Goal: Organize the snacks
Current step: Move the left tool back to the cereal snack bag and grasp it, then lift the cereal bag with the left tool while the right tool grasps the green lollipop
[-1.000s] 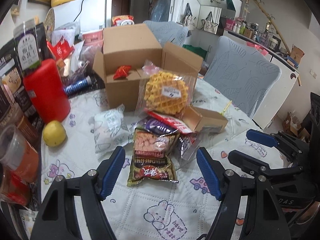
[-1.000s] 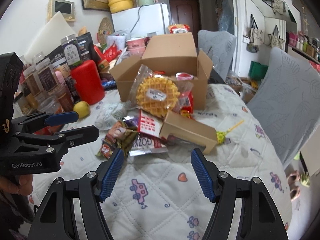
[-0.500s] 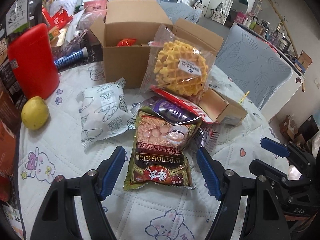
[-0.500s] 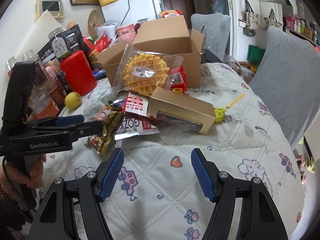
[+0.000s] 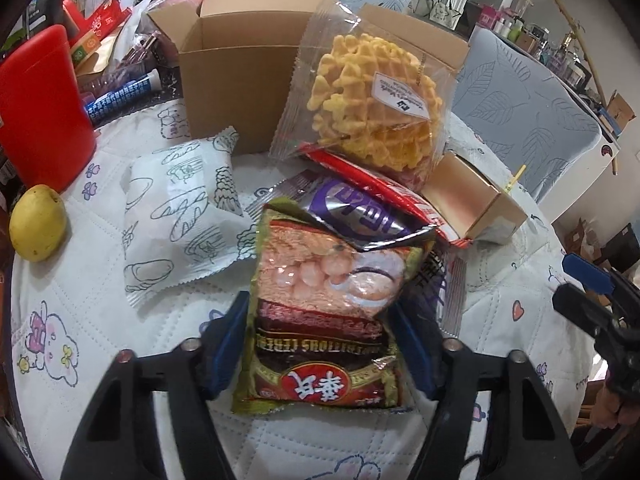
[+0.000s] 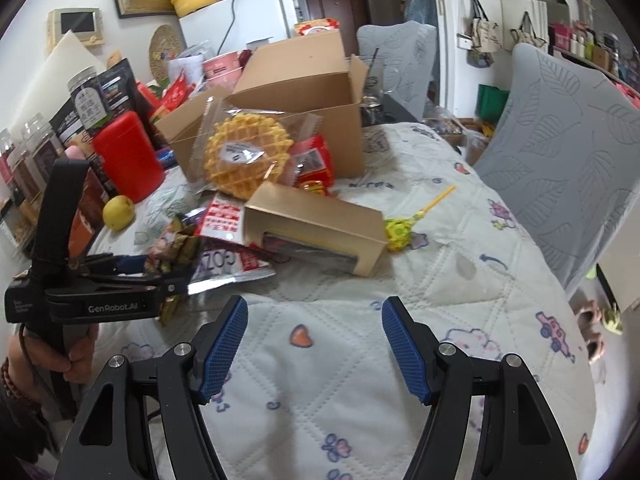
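A table covered with a quilted white cloth (image 6: 460,272) printed with small cartoons holds a heap of snacks in front of an open cardboard box (image 5: 240,80). The left gripper (image 5: 320,344) reaches down over a green and red cereal packet (image 5: 324,320) lying nearest on the cloth; its blue pads sit on either side of the packet and the jaws are closing on it, the pads at or very near its edges. Behind the packet lie a purple foil wrapper (image 5: 360,212), a red wrapper, a gold carton (image 5: 472,204) and a bagged round waffle (image 5: 376,100) leaning against the box. A white bread bag (image 5: 180,212), a lemon (image 5: 38,222) and a red container (image 5: 44,108) sit to the left. The right gripper (image 6: 316,350) hovers over bare cloth, jaws spread, holding nothing. A green lollipop (image 6: 404,228) lies beside the carton.
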Motion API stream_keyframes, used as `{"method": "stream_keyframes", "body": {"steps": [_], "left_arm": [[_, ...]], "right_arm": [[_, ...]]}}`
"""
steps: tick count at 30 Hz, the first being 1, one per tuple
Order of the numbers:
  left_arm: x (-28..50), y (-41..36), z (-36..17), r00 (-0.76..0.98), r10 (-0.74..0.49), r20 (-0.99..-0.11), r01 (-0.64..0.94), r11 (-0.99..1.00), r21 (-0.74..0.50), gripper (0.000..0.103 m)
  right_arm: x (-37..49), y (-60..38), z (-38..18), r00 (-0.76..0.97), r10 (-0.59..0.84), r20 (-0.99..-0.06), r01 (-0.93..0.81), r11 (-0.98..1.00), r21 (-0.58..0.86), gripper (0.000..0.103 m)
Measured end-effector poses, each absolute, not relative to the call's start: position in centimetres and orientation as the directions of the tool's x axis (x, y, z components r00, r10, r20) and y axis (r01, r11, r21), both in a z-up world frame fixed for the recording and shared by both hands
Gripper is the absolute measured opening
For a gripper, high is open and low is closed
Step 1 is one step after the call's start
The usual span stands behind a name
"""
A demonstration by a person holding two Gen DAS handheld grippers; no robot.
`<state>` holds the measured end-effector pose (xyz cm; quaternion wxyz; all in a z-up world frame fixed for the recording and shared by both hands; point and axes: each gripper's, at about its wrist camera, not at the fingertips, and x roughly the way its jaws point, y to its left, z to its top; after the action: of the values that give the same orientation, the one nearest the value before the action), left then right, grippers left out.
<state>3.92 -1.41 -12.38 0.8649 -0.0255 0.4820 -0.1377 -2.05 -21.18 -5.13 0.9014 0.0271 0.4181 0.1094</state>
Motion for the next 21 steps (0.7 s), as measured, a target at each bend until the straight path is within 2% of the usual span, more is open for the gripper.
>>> {"method": "stream_keyframes", "body": {"steps": [1,4,8,16,19,21], "left_arm": [[3.8,-1.7,-12.3,0.506,-0.256,-0.824,0.217,0.962,-0.166,0.055],[3.6,-2.0,-11.8,0.513,-0.237,-0.825,0.215,0.966,-0.143,0.052],[3.5,-1.5,-10.8,0.513,-0.257,-0.819,0.169,0.966,-0.198,0.051],[2.4,-2.6,-7.0,0.581,-0.252,-0.774,0.169,0.968,-0.188,0.051],[2.7,-3.4,-6.1,0.592,-0.264,-0.762,0.183,0.964,-0.192,0.051],[3.0,-4.0,-5.7,0.593,-0.274,-0.757,0.194,0.961,-0.196,0.051]], "right_arm": [[-1.9,-21.7,-5.1,0.632,0.205,-0.747,-0.157,0.978,0.135,0.07],[-1.4,-23.0,-5.1,0.642,0.167,-0.748,-0.12,0.986,0.118,0.07],[-0.5,-24.9,-5.3,0.641,0.16,-0.751,-0.081,0.987,0.141,0.07],[1.8,-26.7,-5.3,0.639,0.162,-0.752,-0.074,0.986,0.149,0.07],[3.0,-27.0,-5.6,0.631,0.168,-0.757,-0.083,0.985,0.15,0.069],[3.9,-27.3,-6.0,0.618,0.172,-0.767,-0.092,0.985,0.147,0.064]]}}
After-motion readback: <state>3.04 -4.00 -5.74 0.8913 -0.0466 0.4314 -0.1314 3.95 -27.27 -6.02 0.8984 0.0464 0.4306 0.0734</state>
